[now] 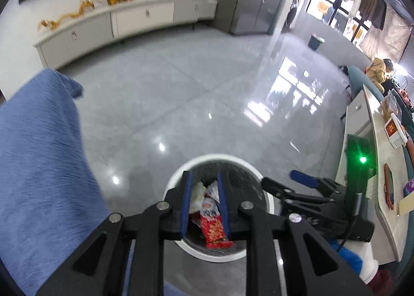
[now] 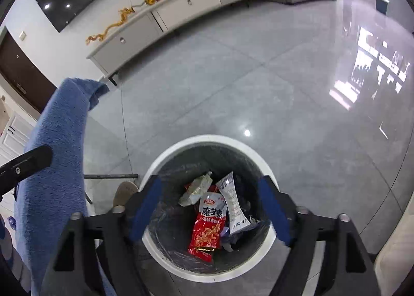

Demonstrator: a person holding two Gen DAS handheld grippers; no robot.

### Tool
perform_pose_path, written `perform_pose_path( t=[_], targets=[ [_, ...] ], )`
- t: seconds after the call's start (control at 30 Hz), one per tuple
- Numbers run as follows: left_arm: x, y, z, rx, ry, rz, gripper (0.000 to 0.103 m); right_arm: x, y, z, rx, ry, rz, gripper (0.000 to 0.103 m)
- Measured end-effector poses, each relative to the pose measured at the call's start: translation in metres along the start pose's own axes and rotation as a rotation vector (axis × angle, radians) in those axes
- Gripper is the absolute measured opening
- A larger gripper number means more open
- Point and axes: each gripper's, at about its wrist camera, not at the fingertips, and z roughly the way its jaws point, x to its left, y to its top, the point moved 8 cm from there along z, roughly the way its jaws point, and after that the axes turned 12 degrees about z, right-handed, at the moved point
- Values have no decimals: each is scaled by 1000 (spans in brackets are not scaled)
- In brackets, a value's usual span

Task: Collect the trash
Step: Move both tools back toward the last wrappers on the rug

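Note:
A round white trash bin point(image 2: 165, 152) with a clear liner stands on the grey floor below both grippers. Inside lie a red snack packet point(image 2: 207, 234), a white wrapper point(image 2: 233, 203) and a crumpled pale wrapper point(image 2: 196, 188). My right gripper point(image 2: 211, 205) is wide open and empty above the bin's mouth. My left gripper point(image 1: 204, 203) hovers over the same bin point(image 1: 245, 166), its jaws a narrow gap apart with nothing between them; the red packet point(image 1: 213, 231) shows through the gap. The right gripper also shows in the left wrist view point(image 1: 300, 182).
A blue towel point(image 1: 44, 156) hangs at the left, also in the right wrist view point(image 2: 57, 156). A long white cabinet point(image 2: 181, 9) lines the far wall. A white counter point(image 1: 380, 166) with boxes runs along the right. A shoe point(image 2: 125, 192) stands beside the bin.

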Motion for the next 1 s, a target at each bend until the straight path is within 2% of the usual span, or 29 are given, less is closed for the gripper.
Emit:
perform_pose_path(
  t=[0.03, 0.13, 0.27, 0.37, 0.43, 0.57, 0.7, 0.8, 1.0],
  targets=[
    [2, 1, -13, -29, 13, 3, 19, 2, 2, -7, -16, 6, -6, 93],
    [11, 1, -48, -96, 52, 14, 19, 15, 9, -35, -88, 30, -32, 103],
    [26, -11, -97, -146, 105, 13, 19, 38, 16, -81, -222, 77, -79, 103],
    [44, -23, -131, -175, 142, -19, 20, 62, 15, -116, -312, 167, -110, 103],
    [59, -35, -156, -198, 201, -25, 20, 84, 15, -139, -356, 230, -142, 103],
    [93, -65, -205, -235, 295, -62, 42, 120, 8, -172, -375, 324, -194, 103],
    [128, -93, -251, -275, 386, -106, 44, 163, -4, -200, -386, 382, -272, 103],
    [160, -119, -280, -295, 459, -144, 52, 200, -13, -219, -388, 400, -353, 103],
    [222, -182, -326, -299, 582, -229, 53, 267, -32, -243, -368, 442, -470, 103]
  ],
)
